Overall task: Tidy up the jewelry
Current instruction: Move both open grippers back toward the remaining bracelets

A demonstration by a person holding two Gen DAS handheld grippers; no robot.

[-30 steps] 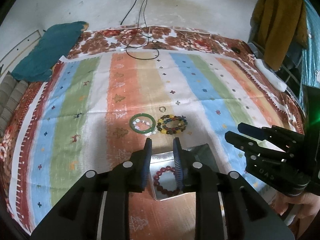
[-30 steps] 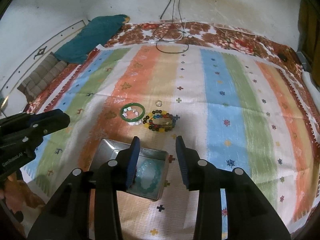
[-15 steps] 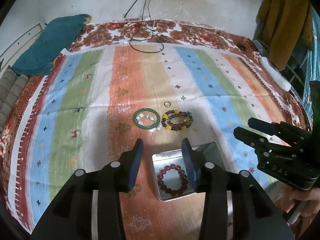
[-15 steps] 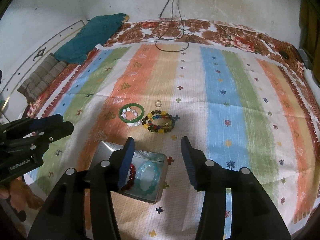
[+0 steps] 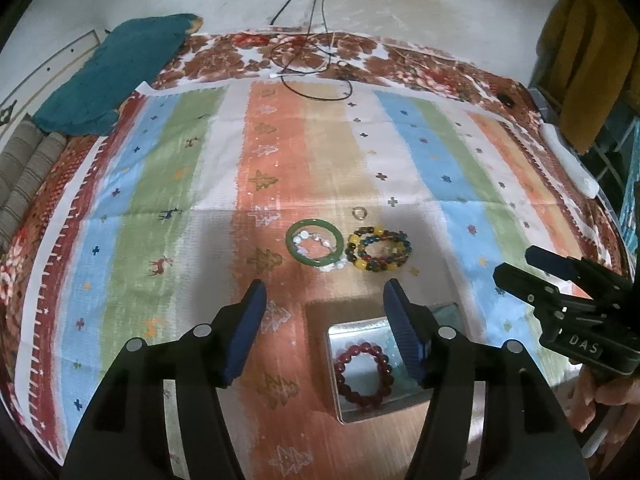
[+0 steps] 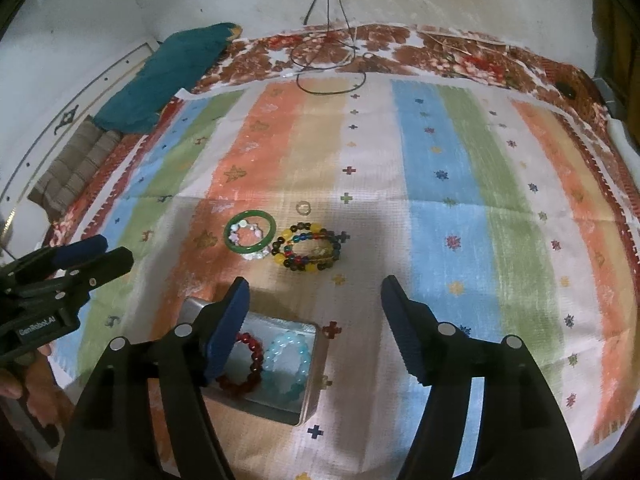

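A metal tin (image 5: 334, 340) (image 6: 310, 364) lies on the striped cloth. A dark red bead bracelet (image 5: 364, 374) (image 6: 250, 352) lies in it, with a pale blue bead bracelet (image 6: 288, 368) beside it. Beyond the tin lie a green bangle (image 5: 315, 243) (image 6: 250, 232) with a small pearly bracelet (image 5: 316, 240) inside, a multicoloured bead bracelet (image 5: 378, 250) (image 6: 310, 250) and a small ring (image 5: 359, 212) (image 6: 304, 208). My left gripper (image 5: 324, 304) is open and empty above the tin's left side. My right gripper (image 6: 314, 300) is open and empty above the tin.
The striped cloth (image 5: 168, 184) covers a floral bedspread (image 5: 224, 56). A teal pillow (image 5: 120, 76) lies at the back left. Black cables (image 5: 312, 64) lie at the back. A yellow garment (image 5: 588, 56) hangs at the right. The wall is close behind.
Both grippers have opened wide and drawn back from the tin. The red bracelet now lies free in the tin beside the blue one.
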